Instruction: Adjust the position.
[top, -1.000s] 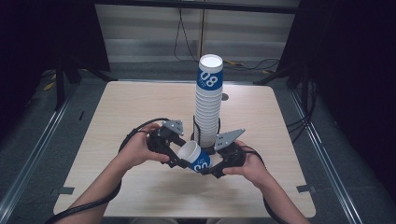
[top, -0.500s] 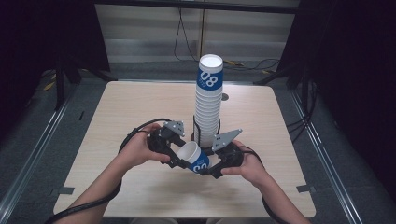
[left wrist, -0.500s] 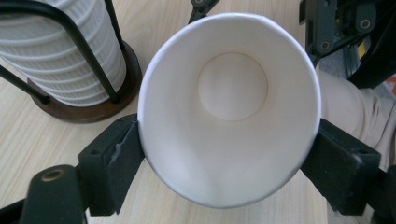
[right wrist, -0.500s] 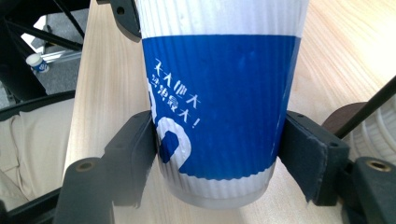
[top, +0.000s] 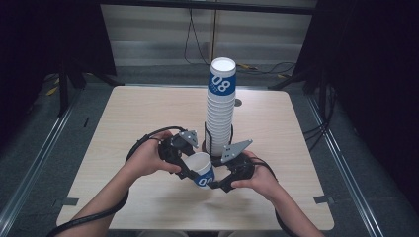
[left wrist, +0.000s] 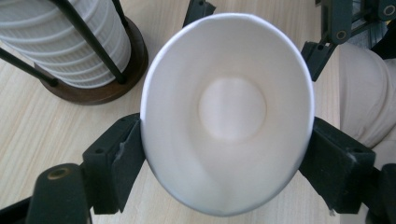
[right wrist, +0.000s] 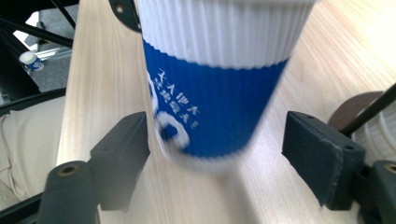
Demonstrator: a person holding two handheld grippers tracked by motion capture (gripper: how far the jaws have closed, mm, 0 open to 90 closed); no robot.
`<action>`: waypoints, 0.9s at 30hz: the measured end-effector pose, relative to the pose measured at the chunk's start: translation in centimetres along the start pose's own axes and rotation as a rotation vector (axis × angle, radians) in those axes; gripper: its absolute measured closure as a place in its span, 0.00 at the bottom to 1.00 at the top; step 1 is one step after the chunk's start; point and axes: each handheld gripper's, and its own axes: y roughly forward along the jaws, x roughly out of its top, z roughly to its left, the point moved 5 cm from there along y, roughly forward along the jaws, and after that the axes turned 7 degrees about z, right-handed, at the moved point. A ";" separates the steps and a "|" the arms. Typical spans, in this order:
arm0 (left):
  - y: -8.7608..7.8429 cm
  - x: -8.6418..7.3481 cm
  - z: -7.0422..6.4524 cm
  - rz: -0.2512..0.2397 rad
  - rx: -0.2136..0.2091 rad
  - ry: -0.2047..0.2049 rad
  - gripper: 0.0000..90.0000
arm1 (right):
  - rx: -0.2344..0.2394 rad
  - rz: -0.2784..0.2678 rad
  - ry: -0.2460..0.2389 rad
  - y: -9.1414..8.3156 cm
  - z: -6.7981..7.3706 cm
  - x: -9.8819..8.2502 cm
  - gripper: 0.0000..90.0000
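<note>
A white paper cup with a blue band [top: 202,170] lies on its side in the air between my two grippers, low over the table [top: 148,113]. My left gripper [top: 189,166] has just been closing. Its pads [left wrist: 116,158] press the cup's rim [left wrist: 229,116] into an oval. My right gripper [top: 220,180] has just been opening. The cup's blue base [right wrist: 219,93] sits between its jaws, with a gap at the right pad [right wrist: 317,154]. A tall stack of the same cups [top: 221,111] stands upright in a wire holder just behind the hands.
The holder's round dark wooden base [left wrist: 93,88] stands close beside the left gripper. Bare table top stretches left, right and behind the stack. A small round mark [top: 238,102] lies on the table behind the stack. Dark floor and cables surround the table.
Both hands and the cup stay in much the same place near the front middle of the table. The high view is too small to show the jaws moving.
</note>
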 end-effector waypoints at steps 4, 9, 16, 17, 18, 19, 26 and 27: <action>0.0 -0.1 0.1 0.016 0.009 0.009 0.22 | -0.001 -0.003 -0.006 0.0 0.0 0.0 0.23; 0.0 -0.4 0.1 0.041 0.032 0.004 0.22 | -0.011 0.001 0.003 0.1 -0.1 -0.2 0.22; -0.1 -0.6 0.2 0.077 0.057 0.016 0.22 | -0.018 0.005 0.005 0.2 -0.1 -0.5 0.20; -0.1 -0.6 0.3 0.078 0.061 0.026 0.22 | -0.018 0.007 0.007 0.2 -0.1 -0.5 0.19; -0.1 -0.6 0.2 0.078 0.062 0.020 0.22 | -0.023 0.009 0.003 0.2 -0.2 -0.6 0.19; 0.0 -0.6 0.2 0.081 0.067 0.019 0.22 | -0.026 0.012 0.011 0.2 -0.2 -0.6 0.19; 0.1 -0.7 0.1 0.116 0.084 0.039 0.21 | -0.030 0.009 0.016 0.3 -0.2 -0.9 0.18; 0.2 -0.7 0.1 0.125 0.089 0.041 0.21 | -0.032 0.011 0.011 0.3 -0.2 -1.0 0.18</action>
